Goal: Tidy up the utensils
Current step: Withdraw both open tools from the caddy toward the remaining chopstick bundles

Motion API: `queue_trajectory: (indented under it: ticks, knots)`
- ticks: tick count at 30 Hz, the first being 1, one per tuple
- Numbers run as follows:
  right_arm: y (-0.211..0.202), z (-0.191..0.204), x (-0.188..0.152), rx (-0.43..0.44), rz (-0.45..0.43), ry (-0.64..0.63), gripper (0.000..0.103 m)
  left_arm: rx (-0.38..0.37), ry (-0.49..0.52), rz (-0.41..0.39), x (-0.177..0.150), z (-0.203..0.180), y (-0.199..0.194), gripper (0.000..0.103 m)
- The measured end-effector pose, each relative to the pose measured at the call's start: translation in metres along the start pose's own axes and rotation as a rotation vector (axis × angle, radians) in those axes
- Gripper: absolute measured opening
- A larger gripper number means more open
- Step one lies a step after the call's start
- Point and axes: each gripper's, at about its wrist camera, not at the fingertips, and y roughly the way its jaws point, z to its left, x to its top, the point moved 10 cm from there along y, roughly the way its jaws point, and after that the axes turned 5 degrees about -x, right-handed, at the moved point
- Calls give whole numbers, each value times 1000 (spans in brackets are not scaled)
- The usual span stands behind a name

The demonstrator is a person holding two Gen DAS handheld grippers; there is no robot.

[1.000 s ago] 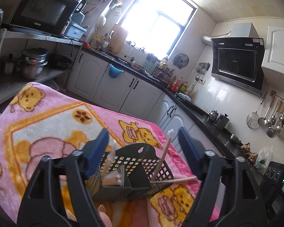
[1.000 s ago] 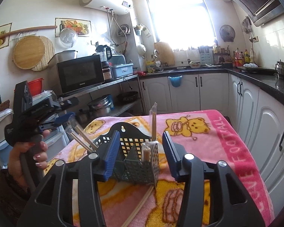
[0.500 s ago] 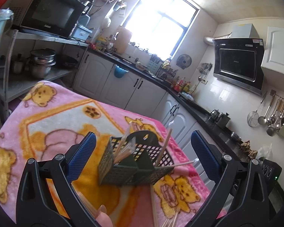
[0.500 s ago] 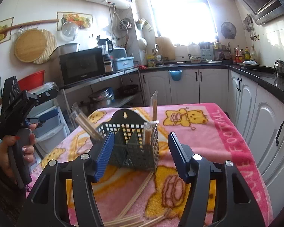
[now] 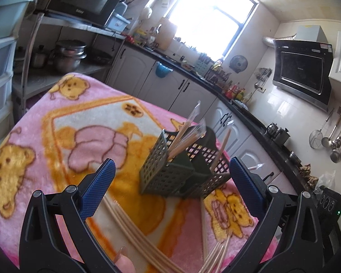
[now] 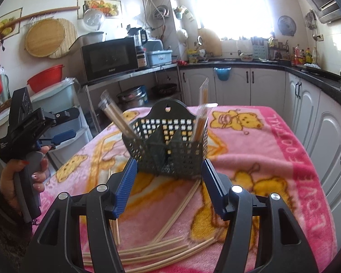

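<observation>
**One basket, two wrapped bundles, loose chopsticks**

The left gripper [image 6: 63, 135], in a hand [image 6: 22, 177], hangs beside the table, jaws spread wide and empty. One basket [image 6: 168, 145] stands on the blanket [image 6: 272, 159], holding two wrapped bundles [image 6: 116, 116]. Loose chopsticks [image 6: 161, 248] lie before it, too overlapped to count. The right gripper [image 6: 169, 187] is wide open, empty.

Upright basket [image 6: 168, 150], wrapped chopsticks [image 6: 201, 116] inside

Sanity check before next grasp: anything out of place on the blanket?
Yes. Bare chopsticks lie scattered on the pink blanket in front of the caddy, not in it. Wrapped chopsticks already stand inside. Both grippers are open and empty.
</observation>
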Motion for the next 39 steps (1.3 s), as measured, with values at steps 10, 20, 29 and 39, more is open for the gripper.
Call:
queue_trajectory:
  ticks: [10, 20, 29, 39]
  knots:
    - [6, 15, -30, 31, 84, -31, 57, 21, -13, 53, -25, 9, 6, 92]
    - [12, 18, -52, 54, 155, -42, 57, 44, -9, 96, -45, 16, 10, 92]
    - [26, 12, -77, 70, 257, -19, 57, 93, 11, 167, -70, 27, 22, 92]
    - [47, -7, -92, 65, 331, 18, 47, 118, -26, 256, -93, 49, 41, 87]
